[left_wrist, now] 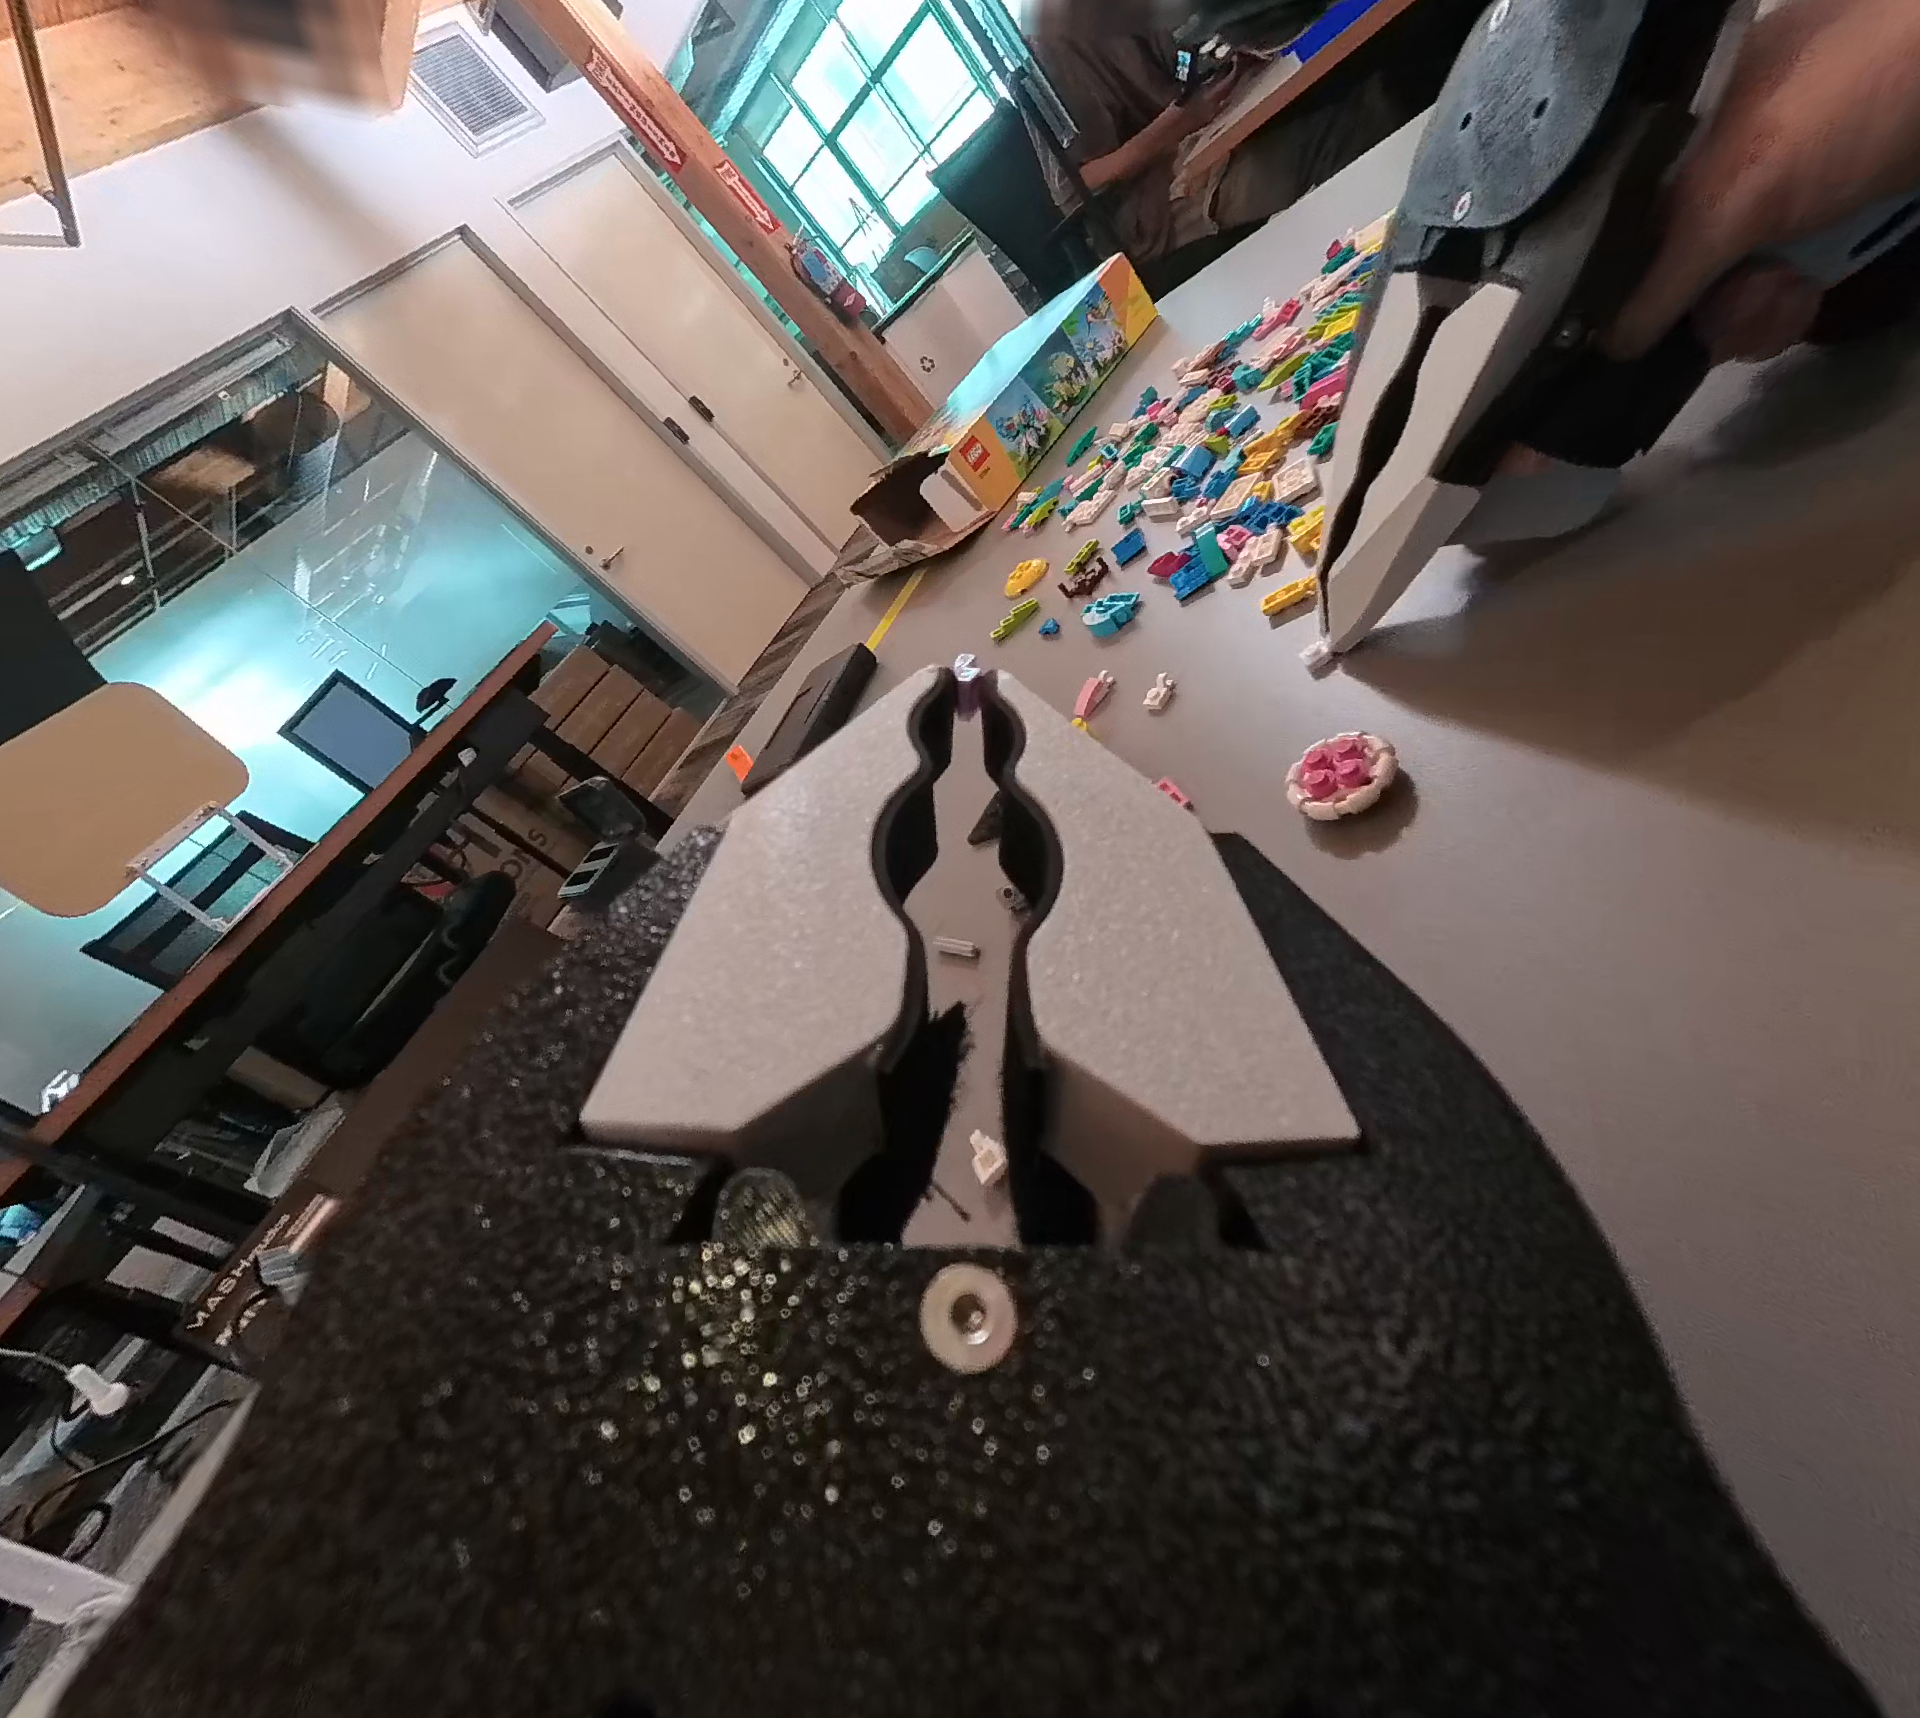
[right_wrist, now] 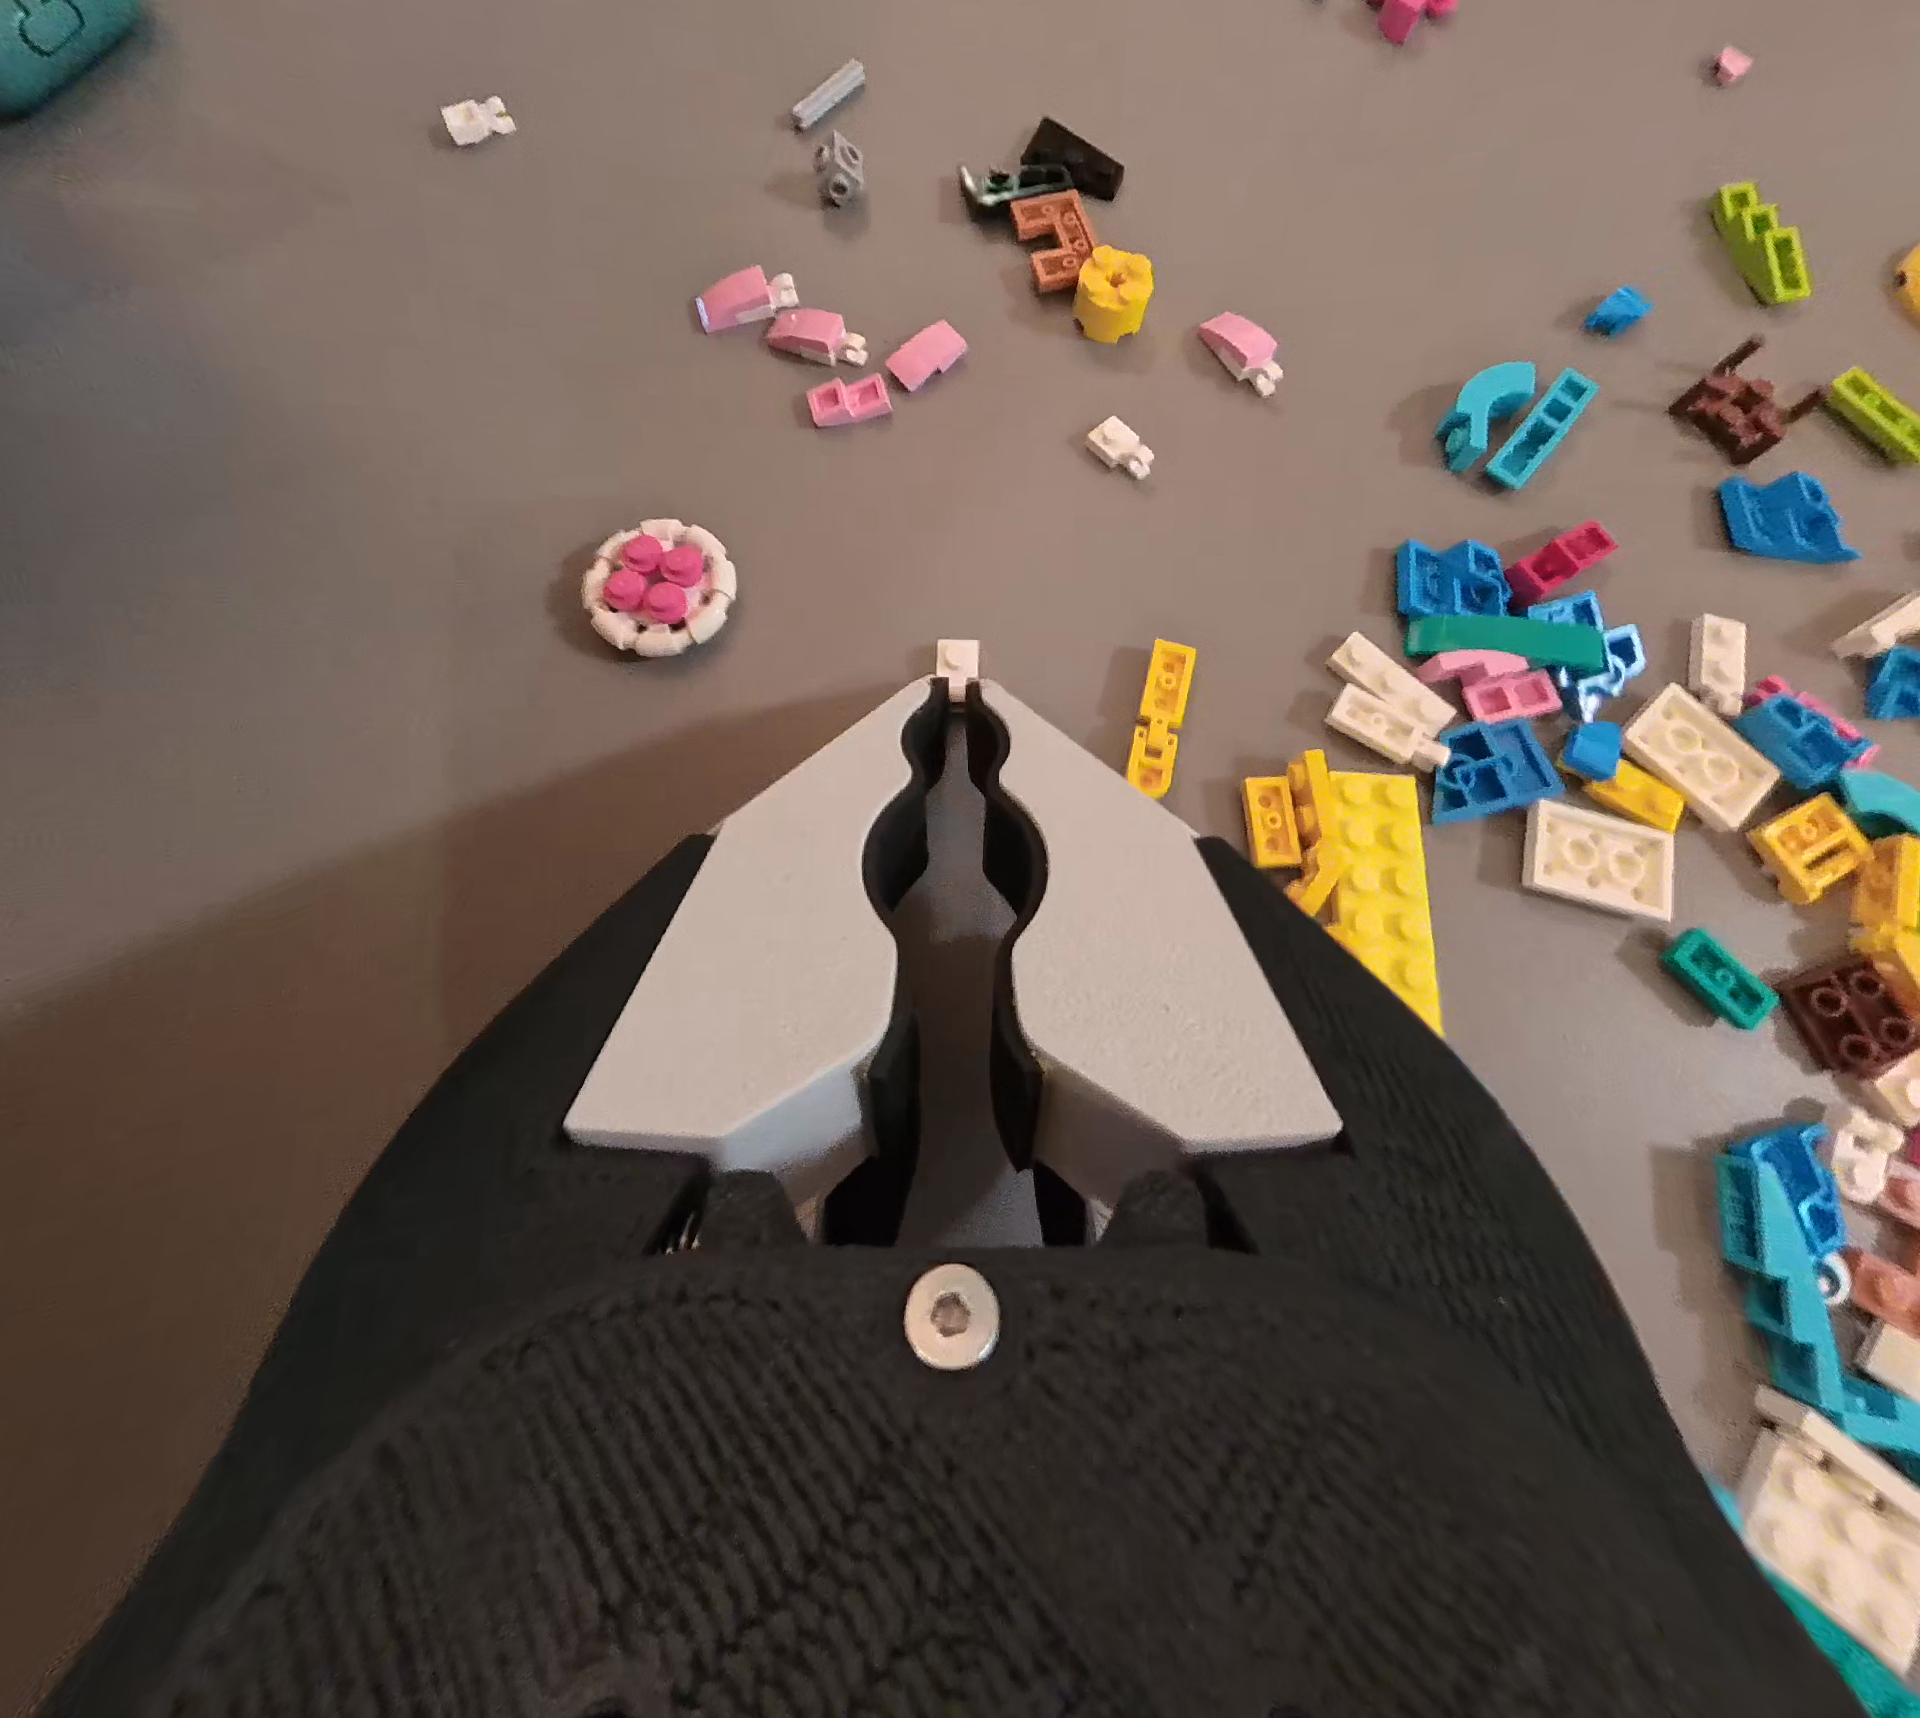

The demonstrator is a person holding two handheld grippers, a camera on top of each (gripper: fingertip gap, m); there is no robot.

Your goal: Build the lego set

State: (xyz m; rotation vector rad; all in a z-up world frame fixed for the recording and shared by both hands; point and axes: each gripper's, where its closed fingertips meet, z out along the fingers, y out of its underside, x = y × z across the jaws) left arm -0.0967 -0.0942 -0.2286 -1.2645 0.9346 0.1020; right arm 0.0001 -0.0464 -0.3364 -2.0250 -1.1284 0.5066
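In the left wrist view, the left gripper point(left_wrist: 968, 681) has its fingers pinched on a tiny lilac-and-white plastic piece point(left_wrist: 966, 679), held above the grey surface point(left_wrist: 1558, 941); farther off, the right gripper point(left_wrist: 1330, 642) tips down onto a small white plastic brick point(left_wrist: 1315, 654). In the right wrist view, that gripper's fingers close on the brick's near edge as it lies on the surface, beside the round white-rimmed assembly with pink studs point(right_wrist: 659, 588). The brick looks light, rigid and slick, so gripping its flat sides seems safest.

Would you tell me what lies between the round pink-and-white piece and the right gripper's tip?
Only bare grey table separates the round piece from the right gripper, seen in the right wrist view.
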